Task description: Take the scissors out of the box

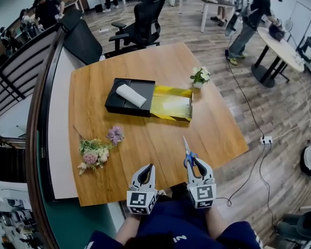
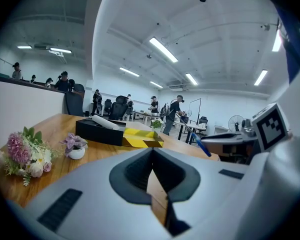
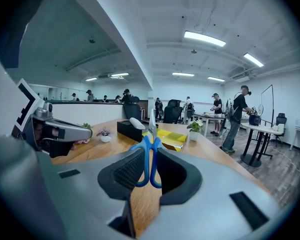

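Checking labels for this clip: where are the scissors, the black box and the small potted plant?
scissors (image 3: 150, 144), right gripper view, on the blue handles where they meet.
black box (image 1: 144, 87), head view, on a bare black part.
small potted plant (image 1: 200, 75), head view, on its leaves.

Bright, even light pours from the ceiling strip lights (image 3: 205, 38); shadows on the wooden table (image 1: 145, 144) are faint. A pale glare sits on the yellow box flap (image 1: 172, 105). Both gripper views bulge fisheye-style, corners black.
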Tool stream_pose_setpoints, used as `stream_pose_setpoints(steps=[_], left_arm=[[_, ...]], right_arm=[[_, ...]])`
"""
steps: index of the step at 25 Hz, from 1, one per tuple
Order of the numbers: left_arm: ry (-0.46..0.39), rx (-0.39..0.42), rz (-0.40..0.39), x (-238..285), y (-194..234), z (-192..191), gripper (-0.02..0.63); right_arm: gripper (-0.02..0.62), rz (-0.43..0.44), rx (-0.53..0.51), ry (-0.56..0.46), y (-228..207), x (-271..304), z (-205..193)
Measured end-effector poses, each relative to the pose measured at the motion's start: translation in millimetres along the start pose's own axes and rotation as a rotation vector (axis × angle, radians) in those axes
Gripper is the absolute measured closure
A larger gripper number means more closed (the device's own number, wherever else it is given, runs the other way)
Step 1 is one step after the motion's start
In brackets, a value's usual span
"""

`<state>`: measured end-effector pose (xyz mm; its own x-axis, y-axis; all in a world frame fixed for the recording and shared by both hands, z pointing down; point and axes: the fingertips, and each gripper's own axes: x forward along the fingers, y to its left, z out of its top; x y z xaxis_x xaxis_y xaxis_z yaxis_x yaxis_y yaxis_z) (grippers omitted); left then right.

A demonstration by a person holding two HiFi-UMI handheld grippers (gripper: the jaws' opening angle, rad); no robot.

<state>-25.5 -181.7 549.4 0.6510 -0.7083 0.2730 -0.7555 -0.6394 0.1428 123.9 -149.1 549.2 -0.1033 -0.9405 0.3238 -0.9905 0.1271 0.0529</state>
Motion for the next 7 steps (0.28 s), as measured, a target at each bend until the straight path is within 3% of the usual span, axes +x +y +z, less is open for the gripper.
stream_pose_setpoints(steps=[7], left_arm=[[-0.003, -0.003, -0.004, 3.4, 1.5, 3.4, 0.603]], right_arm=[[0.503, -0.011, 0.001, 0.002, -3.6, 0.9, 2.4]])
